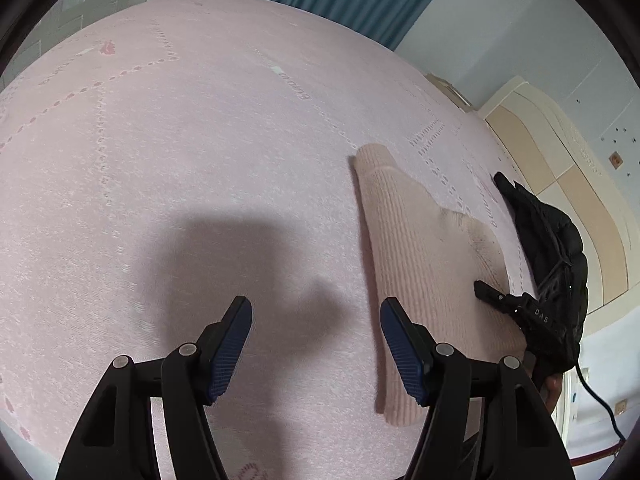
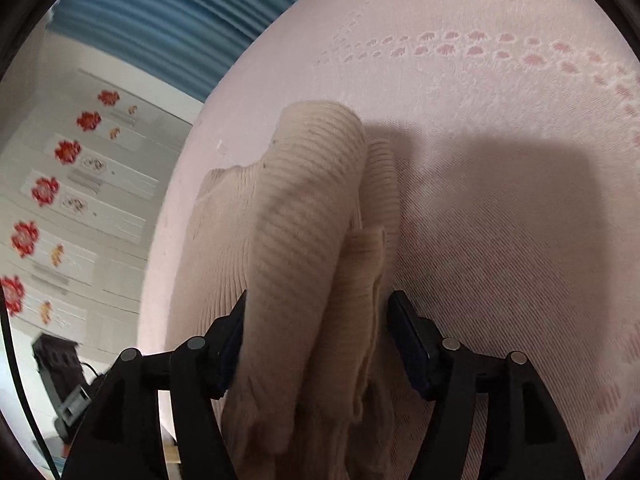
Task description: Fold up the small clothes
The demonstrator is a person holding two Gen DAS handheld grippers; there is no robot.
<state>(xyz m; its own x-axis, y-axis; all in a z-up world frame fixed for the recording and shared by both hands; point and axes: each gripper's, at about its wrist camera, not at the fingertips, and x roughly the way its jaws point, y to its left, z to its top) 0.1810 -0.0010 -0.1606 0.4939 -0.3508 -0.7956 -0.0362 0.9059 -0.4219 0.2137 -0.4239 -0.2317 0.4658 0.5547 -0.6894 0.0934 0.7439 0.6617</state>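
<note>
the sweater (image 1: 416,264) lay folded in a long strip on the bed (image 1: 200,140), toward its right edge. my left gripper (image 1: 316,320) hung released over bare sheet beside it. my right gripper (image 2: 316,320) stood spread around the knit's bunched end, not clenched. i judged it soft, light and floppy, best pinched through all layers at a folded edge.
</note>
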